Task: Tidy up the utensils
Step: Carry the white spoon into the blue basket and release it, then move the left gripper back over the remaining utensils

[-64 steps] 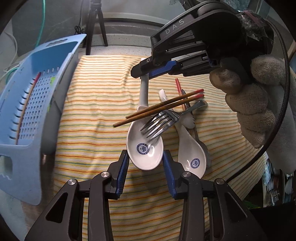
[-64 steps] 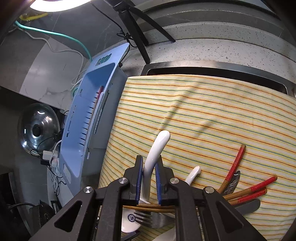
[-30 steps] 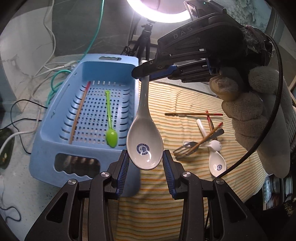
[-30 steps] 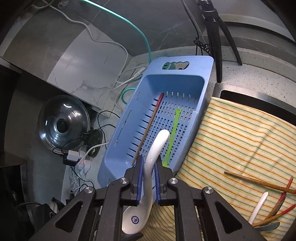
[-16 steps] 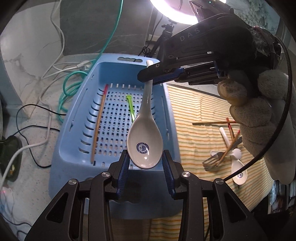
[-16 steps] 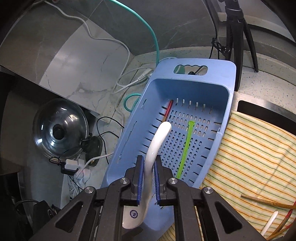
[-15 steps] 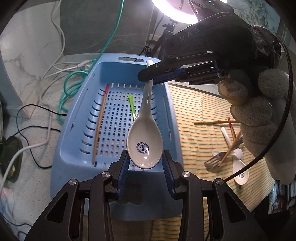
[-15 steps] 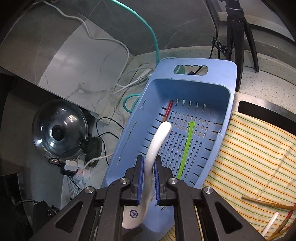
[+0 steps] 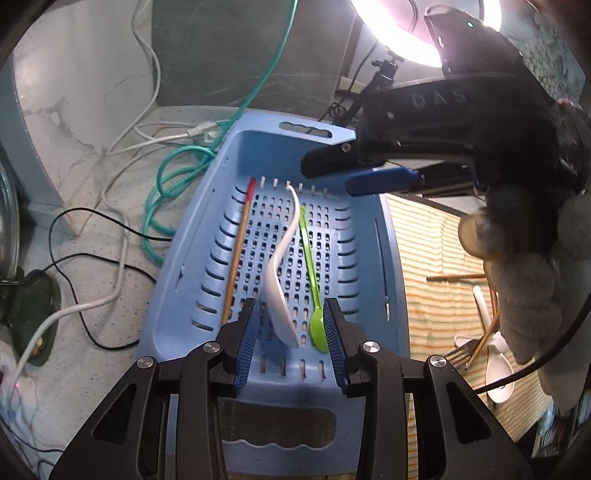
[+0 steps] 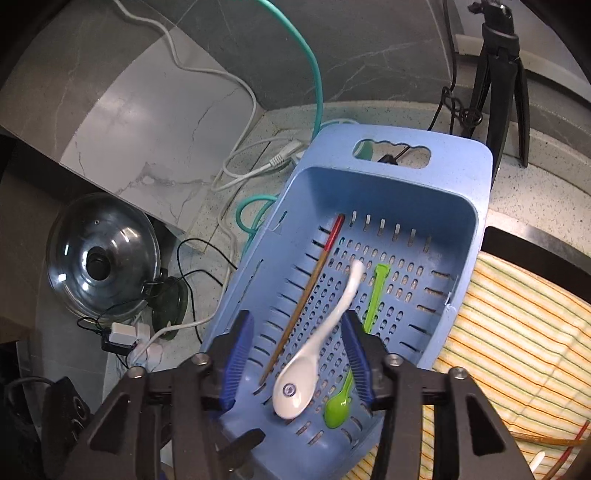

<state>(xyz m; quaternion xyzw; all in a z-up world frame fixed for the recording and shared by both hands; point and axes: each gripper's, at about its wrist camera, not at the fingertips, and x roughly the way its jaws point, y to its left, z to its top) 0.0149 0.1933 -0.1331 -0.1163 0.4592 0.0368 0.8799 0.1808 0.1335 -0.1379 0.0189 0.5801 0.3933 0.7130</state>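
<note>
A white ceramic spoon (image 9: 282, 284) lies inside the blue perforated basket (image 9: 373, 258), between a red-tipped chopstick (image 9: 238, 251) and a green plastic spoon (image 9: 312, 284). It also shows in the right wrist view (image 10: 317, 343), in the basket (image 10: 436, 192). My left gripper (image 9: 291, 334) is open above the basket's near end. My right gripper (image 10: 297, 354) is open above the spoon, and shows in the left wrist view (image 9: 354, 171) over the basket's far right rim. More utensils (image 9: 487, 332) lie on the striped cloth (image 9: 428, 266) at right.
White, black and green cables (image 9: 162, 177) run over the counter left of the basket. A glass pot lid (image 10: 103, 254) and a power strip (image 10: 133, 347) sit at left. A tripod (image 10: 498, 62) stands behind the basket. A ring light (image 9: 413, 26) glares above.
My right gripper has opened and let go of the white spoon, which now lies in the basket tipped on its side. Both grippers stay above the basket.
</note>
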